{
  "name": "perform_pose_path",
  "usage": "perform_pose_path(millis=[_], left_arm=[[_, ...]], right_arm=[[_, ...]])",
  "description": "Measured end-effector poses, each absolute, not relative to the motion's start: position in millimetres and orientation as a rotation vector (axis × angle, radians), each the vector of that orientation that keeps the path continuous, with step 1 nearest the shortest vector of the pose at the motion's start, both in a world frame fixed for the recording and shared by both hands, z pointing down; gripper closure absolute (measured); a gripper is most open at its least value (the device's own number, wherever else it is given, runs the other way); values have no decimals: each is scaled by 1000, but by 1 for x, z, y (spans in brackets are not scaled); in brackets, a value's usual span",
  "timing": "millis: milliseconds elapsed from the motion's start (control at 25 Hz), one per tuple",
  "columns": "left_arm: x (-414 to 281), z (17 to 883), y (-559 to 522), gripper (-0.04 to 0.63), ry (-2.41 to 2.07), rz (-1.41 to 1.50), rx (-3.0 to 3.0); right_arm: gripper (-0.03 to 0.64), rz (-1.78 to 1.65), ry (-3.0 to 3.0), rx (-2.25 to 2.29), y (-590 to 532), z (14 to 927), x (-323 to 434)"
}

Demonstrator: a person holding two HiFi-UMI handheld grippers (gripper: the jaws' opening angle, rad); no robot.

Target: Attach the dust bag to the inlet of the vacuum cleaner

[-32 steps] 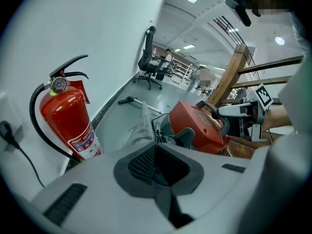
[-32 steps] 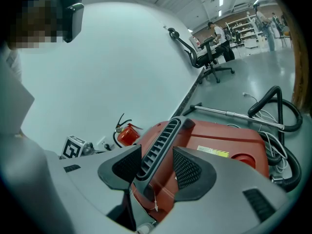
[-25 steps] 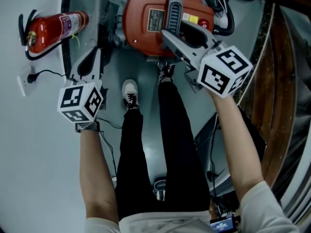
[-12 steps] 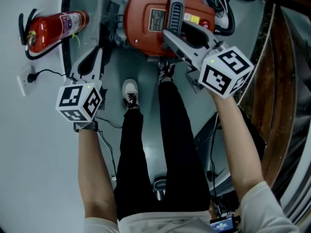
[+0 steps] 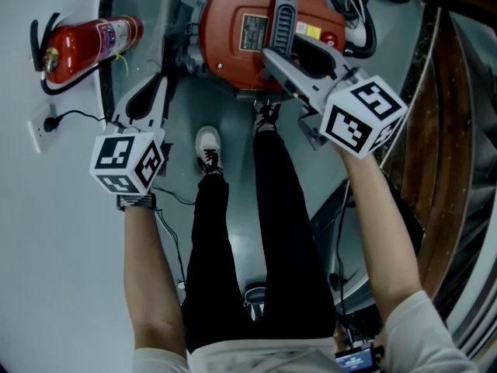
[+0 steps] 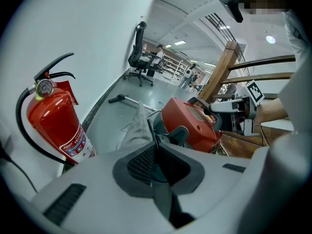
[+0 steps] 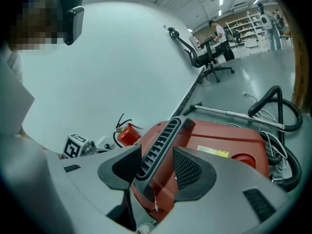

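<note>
The left gripper (image 6: 154, 152) has its jaws squeezed together on a thin edge of the grey dust bag (image 6: 136, 126). The bag goes from the jaws toward the side of the red vacuum cleaner (image 5: 233, 45), which sits on the floor just in front of the person's shoes. I cannot tell if the bag is on the vacuum's opening. The right gripper (image 7: 156, 167) is over the top of the vacuum with its jaws wide apart. The black handle (image 5: 281, 18) shows between them, but they are not squeezing it. A red fire extinguisher (image 5: 85, 45) lies by the wall, near the left gripper. A black hose (image 7: 278, 106) curls on the far side of the vacuum.
</note>
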State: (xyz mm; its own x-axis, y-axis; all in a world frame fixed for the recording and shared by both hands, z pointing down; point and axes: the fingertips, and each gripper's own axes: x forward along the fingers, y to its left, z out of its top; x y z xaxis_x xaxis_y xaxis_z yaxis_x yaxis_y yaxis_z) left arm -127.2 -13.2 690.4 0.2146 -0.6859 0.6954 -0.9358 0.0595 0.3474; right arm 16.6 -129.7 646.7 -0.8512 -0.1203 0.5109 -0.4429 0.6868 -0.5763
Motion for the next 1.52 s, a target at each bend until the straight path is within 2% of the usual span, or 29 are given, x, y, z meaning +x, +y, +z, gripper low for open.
perform_pose_path(millis=[480,1520], left_arm=[[-129,692,-13,577,-1596,460,1630],[-118,686,-19,574,-1489,319,1717]], right_arm=[[408,1006,-2460,435,-130,647,16],[408,1002,-2463,433,-129,646,16]])
